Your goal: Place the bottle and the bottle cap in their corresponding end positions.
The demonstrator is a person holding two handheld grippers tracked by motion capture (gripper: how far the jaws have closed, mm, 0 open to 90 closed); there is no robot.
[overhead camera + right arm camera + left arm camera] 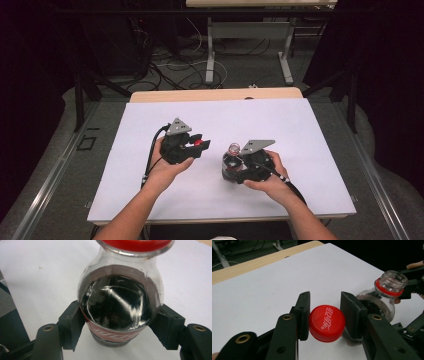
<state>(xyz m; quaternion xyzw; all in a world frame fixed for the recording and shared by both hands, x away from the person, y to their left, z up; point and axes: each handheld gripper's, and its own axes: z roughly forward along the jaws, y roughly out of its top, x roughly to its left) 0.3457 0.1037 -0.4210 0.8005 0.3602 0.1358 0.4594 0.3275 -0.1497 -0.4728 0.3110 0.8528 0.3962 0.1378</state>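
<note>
A small clear cola bottle (231, 164) with dark liquid, a red neck ring and no cap stands upright on the white table. My right gripper (236, 170) is shut on its body; in the right gripper view the bottle (117, 305) sits between both jaws. The red screw cap (327, 323) with white lettering is pinched between the jaws of my left gripper (325, 315), which is shut on it. In the high view the left gripper (201, 144) holds the cap (199, 143) just left of the bottle's open mouth. The bottle (384, 295) also appears at the right of the left gripper view.
The white table top (150, 125) has a wooden strip (215, 94) along its far edge. Beyond it stand a desk frame (250, 45) and loose cables (175, 65) on the floor. The person's forearms come in from the bottom.
</note>
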